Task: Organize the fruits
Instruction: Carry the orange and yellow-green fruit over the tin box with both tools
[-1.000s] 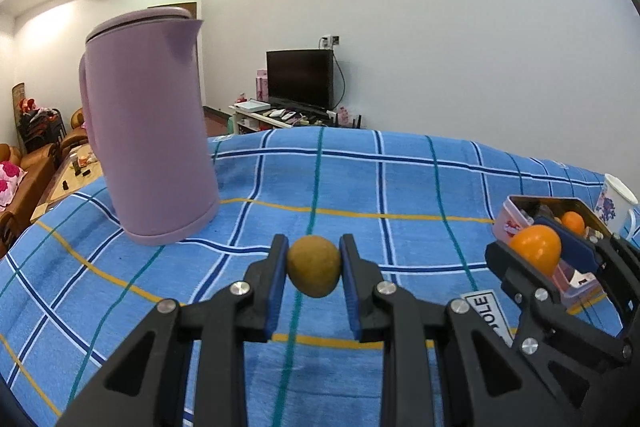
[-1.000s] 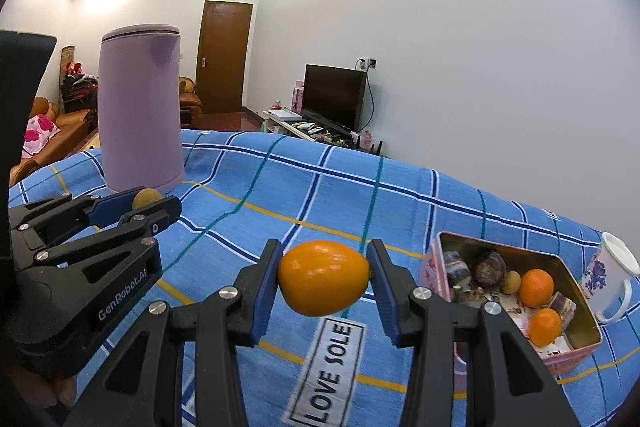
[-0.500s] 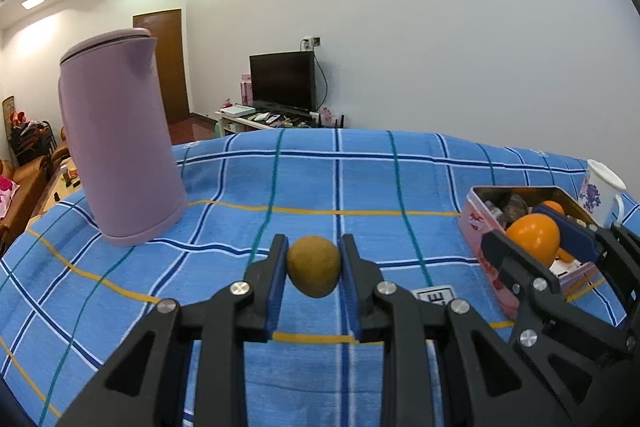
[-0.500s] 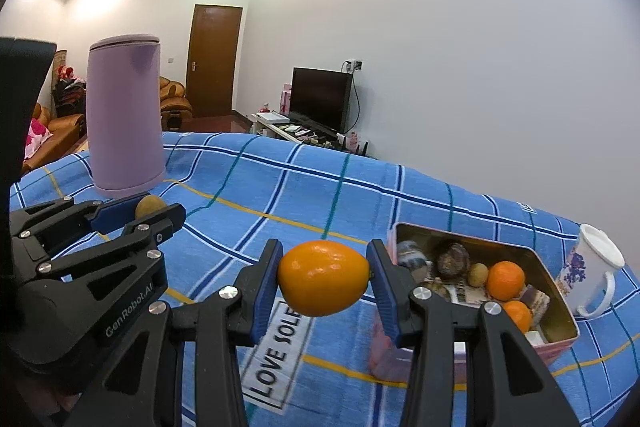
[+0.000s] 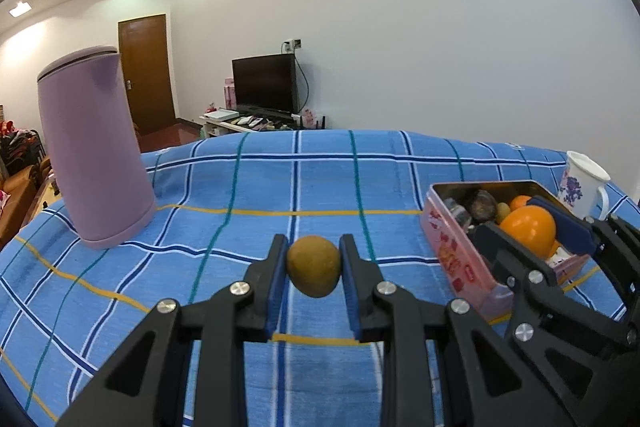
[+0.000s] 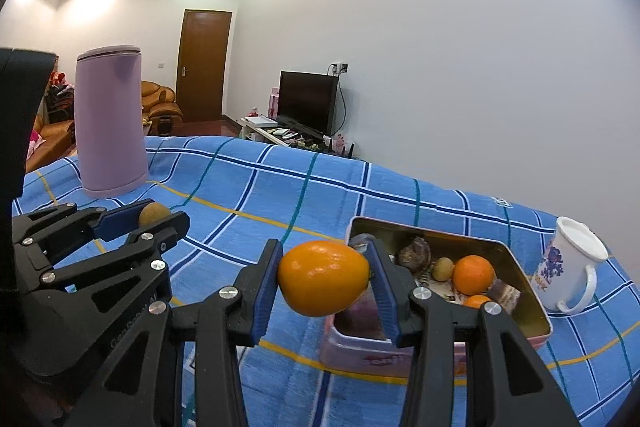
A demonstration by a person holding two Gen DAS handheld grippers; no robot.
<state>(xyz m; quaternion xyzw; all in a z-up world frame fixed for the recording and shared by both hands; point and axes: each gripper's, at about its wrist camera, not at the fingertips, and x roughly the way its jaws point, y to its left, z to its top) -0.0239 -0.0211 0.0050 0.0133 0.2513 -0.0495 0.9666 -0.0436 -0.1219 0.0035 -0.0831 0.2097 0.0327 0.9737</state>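
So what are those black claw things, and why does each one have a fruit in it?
They are tongs that a person holds, one in each hand. Each has a little camera looking along its two fingers, so you get one picture from each hand. The left tongs squeeze a small brown fruit. The right tongs squeeze an orange. Below is a table with a blue checked cloth. On it stand a tall purple jug, a white mug and a pink tin that already has some fruit inside. The orange is up near the tin's edge, so it probably goes in next.
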